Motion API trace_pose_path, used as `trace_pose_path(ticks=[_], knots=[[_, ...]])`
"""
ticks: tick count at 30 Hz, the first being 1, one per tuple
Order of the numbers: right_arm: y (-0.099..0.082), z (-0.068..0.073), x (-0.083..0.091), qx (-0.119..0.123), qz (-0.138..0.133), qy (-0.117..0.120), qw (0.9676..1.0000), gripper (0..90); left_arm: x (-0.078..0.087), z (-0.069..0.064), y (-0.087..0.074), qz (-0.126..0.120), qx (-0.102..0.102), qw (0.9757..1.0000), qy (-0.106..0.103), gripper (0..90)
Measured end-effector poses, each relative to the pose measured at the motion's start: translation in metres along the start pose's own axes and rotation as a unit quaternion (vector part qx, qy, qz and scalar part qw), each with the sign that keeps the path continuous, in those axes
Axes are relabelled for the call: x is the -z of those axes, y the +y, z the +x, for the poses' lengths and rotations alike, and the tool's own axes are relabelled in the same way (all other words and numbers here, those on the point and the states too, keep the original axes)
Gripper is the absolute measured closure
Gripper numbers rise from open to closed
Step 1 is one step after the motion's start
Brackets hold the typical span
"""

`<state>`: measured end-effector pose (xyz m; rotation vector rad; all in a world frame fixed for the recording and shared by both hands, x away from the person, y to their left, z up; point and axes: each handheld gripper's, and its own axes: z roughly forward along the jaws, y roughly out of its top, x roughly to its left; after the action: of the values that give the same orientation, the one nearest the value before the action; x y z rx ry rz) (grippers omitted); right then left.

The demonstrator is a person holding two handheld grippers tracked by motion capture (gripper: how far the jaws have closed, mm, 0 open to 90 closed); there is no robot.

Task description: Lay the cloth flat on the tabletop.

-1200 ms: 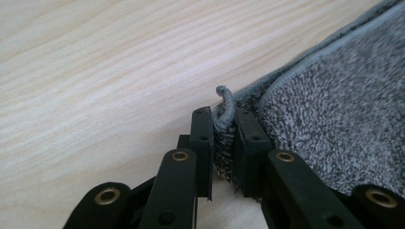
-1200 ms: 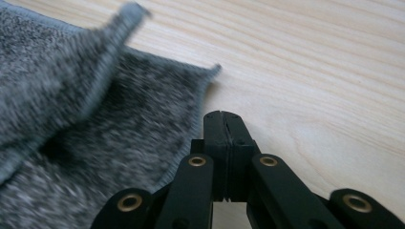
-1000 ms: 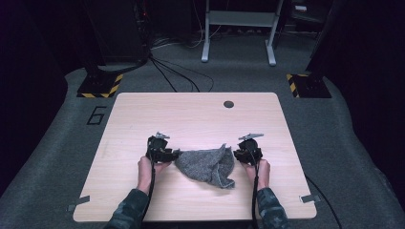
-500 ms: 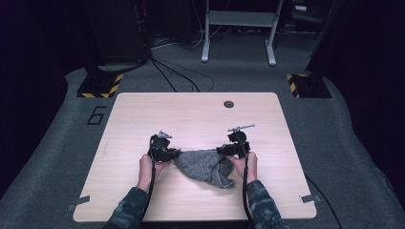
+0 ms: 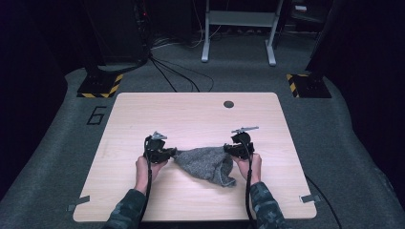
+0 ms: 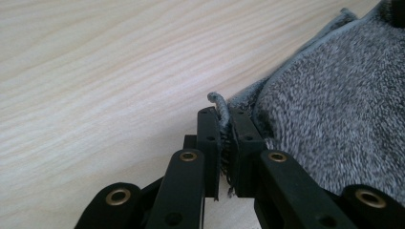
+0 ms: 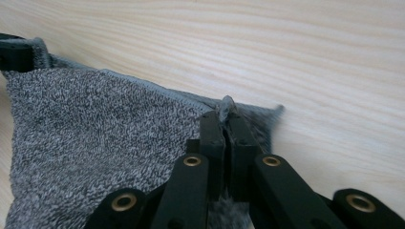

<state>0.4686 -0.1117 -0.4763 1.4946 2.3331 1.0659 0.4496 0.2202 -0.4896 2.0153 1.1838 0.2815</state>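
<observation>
On the pale wooden table (image 5: 200, 119) over grey carpet (image 5: 344, 143), the left gripper (image 5: 165, 153) and right gripper (image 5: 233, 149), their jaws having just been closing, each pinch a corner of the grey fleecy cloth (image 5: 206, 162), its near folds indistinct.

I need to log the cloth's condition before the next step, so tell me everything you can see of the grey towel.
The grey towel is a small, speckled terry-like cloth with a stitched hem. It lies rumpled on the wooden table, its top edge stretched between the two grippers and its lower part sagging toward the person. The left gripper is shut on one hemmed corner, the right gripper on the other; both have just been closing.
</observation>
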Motion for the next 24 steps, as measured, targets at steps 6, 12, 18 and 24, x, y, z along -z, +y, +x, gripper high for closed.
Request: trace_pose_path(ticks=[6, 12, 18, 24], knots=[[0.002, -0.004, 0.021, 0.016, -0.032, -0.021, 0.9991, 87.5, 0.015, -0.001, -0.002, -0.032, 0.014, 0.9994, 0.002, 84.5], [-0.004, -0.003, 0.038, 0.018, -0.049, -0.016, 0.9985, 87.4, 0.026, -0.003, -0.006, -0.039, 0.015, 0.9991, -0.002, 83.1], [-0.016, 0.002, 0.044, 0.029, -0.051, -0.009, 0.9982, 87.4, 0.025, -0.001, -0.020, -0.009, 0.016, 0.9998, 0.002, 66.7], [-0.025, 0.007, 0.047, 0.038, -0.041, -0.009, 0.9984, 87.4, 0.027, 0.002, -0.022, -0.014, 0.039, 0.9991, 0.012, 52.1]])
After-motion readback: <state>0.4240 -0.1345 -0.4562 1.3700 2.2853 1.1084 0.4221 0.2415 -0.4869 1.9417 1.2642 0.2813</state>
